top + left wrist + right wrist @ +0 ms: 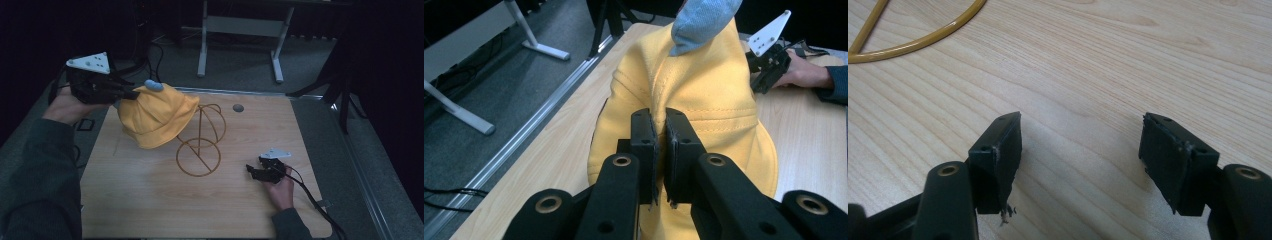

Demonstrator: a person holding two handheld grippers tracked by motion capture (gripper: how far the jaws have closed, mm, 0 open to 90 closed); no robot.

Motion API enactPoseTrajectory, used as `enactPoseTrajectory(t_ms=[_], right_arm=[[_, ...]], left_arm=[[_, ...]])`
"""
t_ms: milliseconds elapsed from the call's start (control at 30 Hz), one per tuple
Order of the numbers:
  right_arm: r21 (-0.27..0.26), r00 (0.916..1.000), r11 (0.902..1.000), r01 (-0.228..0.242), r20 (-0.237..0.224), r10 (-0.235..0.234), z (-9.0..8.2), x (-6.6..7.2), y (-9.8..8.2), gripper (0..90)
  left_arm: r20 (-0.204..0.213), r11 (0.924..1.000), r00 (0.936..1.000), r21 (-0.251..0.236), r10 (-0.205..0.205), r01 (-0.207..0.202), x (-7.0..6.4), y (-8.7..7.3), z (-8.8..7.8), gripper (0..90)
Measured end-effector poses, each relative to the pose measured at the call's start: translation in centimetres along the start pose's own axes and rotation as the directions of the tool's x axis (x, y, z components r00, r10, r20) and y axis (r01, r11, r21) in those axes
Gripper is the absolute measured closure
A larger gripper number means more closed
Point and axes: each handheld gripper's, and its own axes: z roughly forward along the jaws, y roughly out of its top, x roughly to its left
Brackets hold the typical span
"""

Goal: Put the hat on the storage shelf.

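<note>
pinching yellow hat (704, 95) in left gripper (660, 131) above table | right gripper (1080, 150) spread, well apart

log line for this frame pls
left gripper: shut on hat, lifted beside wire stand | right gripper: open, resting on table

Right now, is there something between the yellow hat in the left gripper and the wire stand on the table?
Nothing visible stands between them. The left gripper pinches the yellow hat and holds it up beside the wire stand, the brim close to its upper loop. The right gripper rests open on the table, away from the stand.
</note>
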Motion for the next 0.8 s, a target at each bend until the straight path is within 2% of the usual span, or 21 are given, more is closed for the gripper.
enactPoseTrajectory(t_ms=[133, 167, 267, 433, 467, 533, 667, 800], right_arm=[[0.0, 1.0, 1.0, 0.0, 0.0, 0.0, 0.0, 0.0, 0.0, 33.4], [0.0, 1.0, 1.0, 0.0, 0.0, 0.0, 0.0, 0.0, 0.0, 33.5], [0.0, 1.0, 1.0, 0.0, 0.0, 0.0, 0.0, 0.0, 0.0, 33.4], [0.0, 1.0, 1.0, 0.001, 0.0, -0.001, 0.0, 0.0, 0.0, 33.4], [0.0, 1.0, 1.0, 0.001, 0.0, -0.001, 0.0, 0.0, 0.0, 33.4], [0.0, 1.0, 1.0, 0.001, 0.0, -0.001, 0.0, 0.0, 0.0, 33.4], [0.0, 1.0, 1.0, 0.0, -0.001, 0.0, 0.0, 0.0, 0.0, 33.4], [0.0, 1.0, 1.0, 0.0, -0.001, 0.0, 0.0, 0.0, 0.0, 33.3]], left_arm=[[0.004, 0.9998, 0.9999, 0.018, 0.012, -0.012, -0.3, 0.8, 0.9, 84.8], [0.006, 0.9994, 0.9998, 0.028, 0.02, -0.02, -0.4, 1.4, 1.6, 84.8], [0.009, 0.9991, 0.9995, 0.032, 0.029, -0.029, -0.6, 2.1, 2.4, 84.8], [0.024, 0.9984, 0.9988, 0.034, 0.044, -0.045, -1.3, 4.0, 4.9, 84.7], [0.024, 0.9984, 0.9988, 0.034, 0.044, -0.045, -1.3, 4.0, 4.9, 84.7], [0.027, 0.9974, 0.9983, 0.049, 0.052, -0.053, -1.8, 5.0, 6.5, 84.7], [0.029, 0.9959, 0.9977, 0.064, 0.061, -0.063, -2.3, 6.1, 8.4, 84.5], [0.033, 0.991, 0.996, 0.102, 0.083, -0.086, -3.0, 7.3, 10.2, 84.4]])
